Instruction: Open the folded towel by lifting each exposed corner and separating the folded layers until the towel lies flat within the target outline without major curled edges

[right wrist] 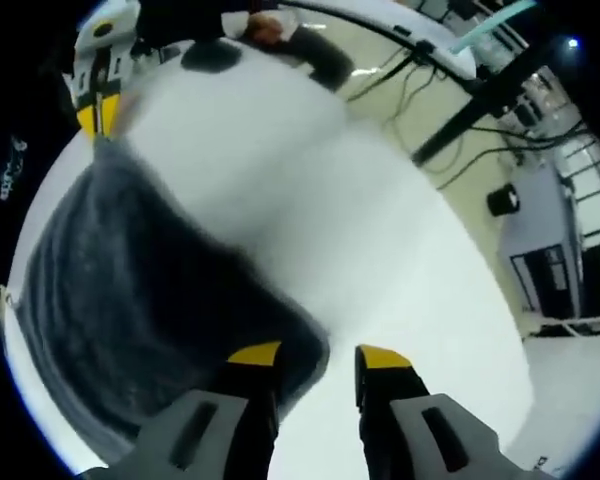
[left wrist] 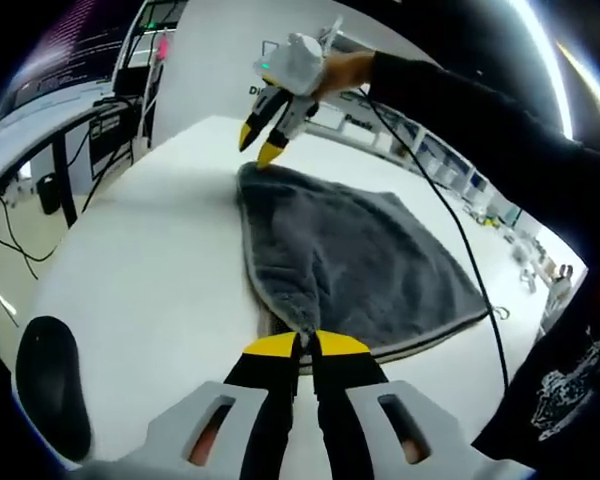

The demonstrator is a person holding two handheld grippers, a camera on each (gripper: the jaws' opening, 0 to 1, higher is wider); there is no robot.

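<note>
The grey plush folded towel [left wrist: 360, 265] lies on the white counter [left wrist: 150, 280]. The left tool [left wrist: 306, 345] pinches its 6 o'clock corner; the right tool [right wrist: 320, 352], spread, hovers at the far corner. A shallow pinch might slip, leaving the edge curled.

Left tongs [left wrist: 307, 345] clamped, right tongs [right wrist: 318, 357] parted

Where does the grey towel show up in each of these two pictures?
Left gripper view: the grey towel lies mid-frame on the white table, its near corner pinched in the left gripper.
Right gripper view: the towel covers the lower left, blurred, its corner beside the open right gripper.
Shared landmark: the left gripper, seen top left in the right gripper view.
</note>
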